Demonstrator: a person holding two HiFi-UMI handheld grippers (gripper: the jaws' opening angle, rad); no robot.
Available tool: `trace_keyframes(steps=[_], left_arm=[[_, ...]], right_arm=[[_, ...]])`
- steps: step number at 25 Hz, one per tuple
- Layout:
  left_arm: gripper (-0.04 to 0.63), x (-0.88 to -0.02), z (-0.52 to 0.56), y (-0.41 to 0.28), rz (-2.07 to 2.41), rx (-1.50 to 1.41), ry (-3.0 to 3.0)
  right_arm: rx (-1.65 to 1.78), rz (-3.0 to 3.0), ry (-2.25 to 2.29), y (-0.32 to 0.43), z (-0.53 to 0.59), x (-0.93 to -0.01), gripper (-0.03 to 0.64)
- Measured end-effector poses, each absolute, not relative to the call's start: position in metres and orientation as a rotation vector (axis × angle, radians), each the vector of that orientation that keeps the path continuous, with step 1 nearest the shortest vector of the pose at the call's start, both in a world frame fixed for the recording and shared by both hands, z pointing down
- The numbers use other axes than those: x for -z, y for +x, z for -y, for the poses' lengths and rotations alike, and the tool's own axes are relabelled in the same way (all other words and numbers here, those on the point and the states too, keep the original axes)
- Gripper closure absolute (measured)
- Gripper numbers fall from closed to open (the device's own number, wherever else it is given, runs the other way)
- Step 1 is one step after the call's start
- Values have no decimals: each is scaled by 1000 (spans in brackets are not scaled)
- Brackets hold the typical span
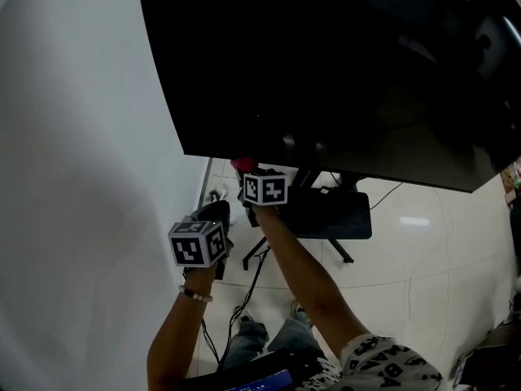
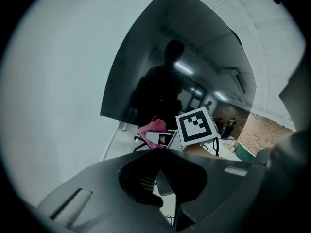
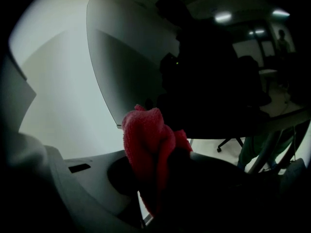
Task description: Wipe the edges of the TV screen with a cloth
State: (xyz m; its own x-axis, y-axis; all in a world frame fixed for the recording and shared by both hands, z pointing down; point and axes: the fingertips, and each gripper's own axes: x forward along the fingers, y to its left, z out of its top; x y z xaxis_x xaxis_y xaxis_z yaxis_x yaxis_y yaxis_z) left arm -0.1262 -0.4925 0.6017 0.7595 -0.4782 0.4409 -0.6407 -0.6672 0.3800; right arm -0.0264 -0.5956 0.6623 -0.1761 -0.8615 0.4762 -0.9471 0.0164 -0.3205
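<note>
**Head view.** TV screen (image 1: pixel 342 72): large dark panel filling the upper ctr and right of the frame, w/ white wall (image 1: pixel 73 137) at left. Right gripper (image 1: pixel 243 169) is raised at frame ctr, just under the screen's bottom edge near its lower-left corner. Its jaws are clamped on a red cloth (image 1: pixel 242 164). The cloth sits right at that edge; actual contact can't be resolved. Left gripper (image 1: pixel 213 213) is lower and further left, beside the wall and apart from the screen. A black stand shelf (image 1: pixel 334 214) shows below the screen, over a pale tiled floor (image 1: pixel 423 259).

**Left gripper view.** Jaws meet at the tips in the lower ctr, w/ nothing btwn them. Beyond them, at mid-frame, are the cloth (image 2: pixel 151 128) and the right gripper's marker cube (image 2: pixel 197 125), both just under the screen (image 2: pixel 194 57). The screen mirrors a person's silhouette and ceiling lights.

**Right gripper view.** The cloth (image 3: pixel 146 149) is bunched and pinched btwn the jaws at lower ctr. Its top overlaps the screen's (image 3: pixel 136 67) bottom edge. Wall at left.
</note>
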Motion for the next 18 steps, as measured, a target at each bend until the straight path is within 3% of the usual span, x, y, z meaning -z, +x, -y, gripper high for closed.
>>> trace_keyframes(steps=[18], left_arm=[[594,-604,418,17,641,-503,2498]], right_arm=[[-961,1989,2034,136,489,-658,558]])
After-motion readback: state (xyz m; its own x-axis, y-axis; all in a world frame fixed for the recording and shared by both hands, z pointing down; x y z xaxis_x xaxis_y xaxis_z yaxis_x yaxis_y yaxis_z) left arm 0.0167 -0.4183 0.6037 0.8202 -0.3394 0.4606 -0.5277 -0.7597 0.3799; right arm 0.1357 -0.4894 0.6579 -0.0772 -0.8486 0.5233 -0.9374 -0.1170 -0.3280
